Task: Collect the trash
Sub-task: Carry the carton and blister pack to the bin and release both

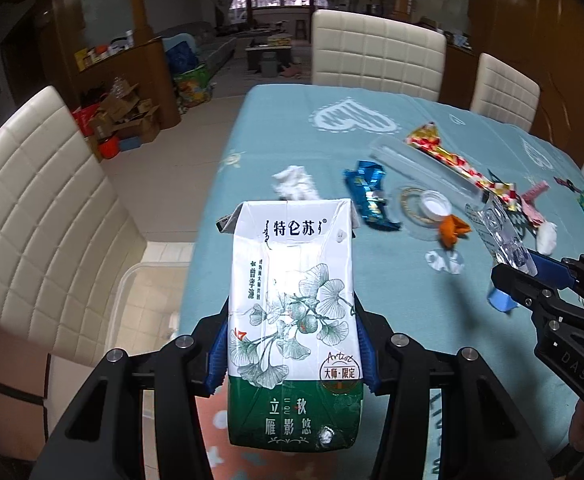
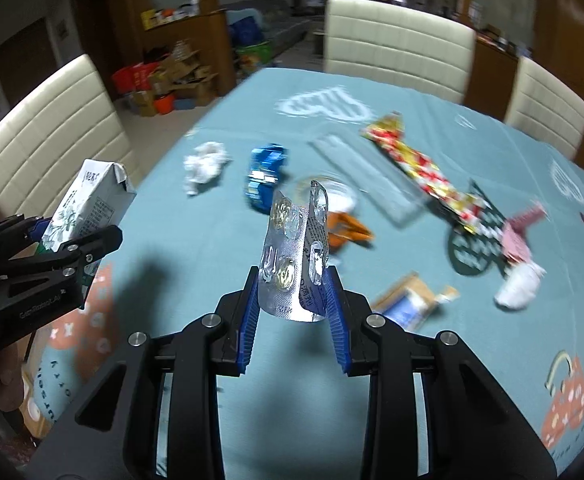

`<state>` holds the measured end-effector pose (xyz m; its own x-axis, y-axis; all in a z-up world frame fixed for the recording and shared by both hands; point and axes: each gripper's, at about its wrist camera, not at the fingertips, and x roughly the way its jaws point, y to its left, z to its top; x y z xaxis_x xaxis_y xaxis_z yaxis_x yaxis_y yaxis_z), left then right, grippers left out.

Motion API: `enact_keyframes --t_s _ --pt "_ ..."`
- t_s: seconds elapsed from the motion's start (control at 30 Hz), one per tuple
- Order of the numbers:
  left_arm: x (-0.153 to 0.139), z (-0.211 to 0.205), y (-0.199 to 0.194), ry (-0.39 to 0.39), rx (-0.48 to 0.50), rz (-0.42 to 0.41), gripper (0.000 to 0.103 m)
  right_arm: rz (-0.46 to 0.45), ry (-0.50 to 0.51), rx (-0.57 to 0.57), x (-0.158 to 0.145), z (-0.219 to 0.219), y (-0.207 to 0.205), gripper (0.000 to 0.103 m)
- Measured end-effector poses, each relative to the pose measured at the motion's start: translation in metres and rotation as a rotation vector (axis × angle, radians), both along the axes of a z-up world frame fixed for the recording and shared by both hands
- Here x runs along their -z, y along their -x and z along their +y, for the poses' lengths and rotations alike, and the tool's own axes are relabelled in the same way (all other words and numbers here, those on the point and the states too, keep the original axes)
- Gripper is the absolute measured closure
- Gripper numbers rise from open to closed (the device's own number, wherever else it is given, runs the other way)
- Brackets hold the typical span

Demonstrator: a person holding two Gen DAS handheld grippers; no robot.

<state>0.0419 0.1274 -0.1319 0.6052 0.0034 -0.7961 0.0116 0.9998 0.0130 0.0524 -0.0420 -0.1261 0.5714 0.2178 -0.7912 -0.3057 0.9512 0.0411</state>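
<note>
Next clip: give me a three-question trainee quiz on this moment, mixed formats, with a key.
1. True or false: the left gripper is shut on the milk carton.
2. Multiple choice: the right gripper holds A) the blue wrapper B) a bent blister pack C) the white tissue.
3. Fill in: the clear bin sits on the floor between the table and a cream ____.

Key: 1 true; 2 B; 3 chair.
</note>
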Motion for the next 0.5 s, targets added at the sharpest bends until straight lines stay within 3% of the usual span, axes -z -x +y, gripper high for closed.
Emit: enact_keyframes --t_s 0.5 --pt "0.003 0.111 0.006 -0.011 -0.207 0.004 0.054 -0.018 -0.012 -0.25 -0.008 0.131 -0.018 0.067"
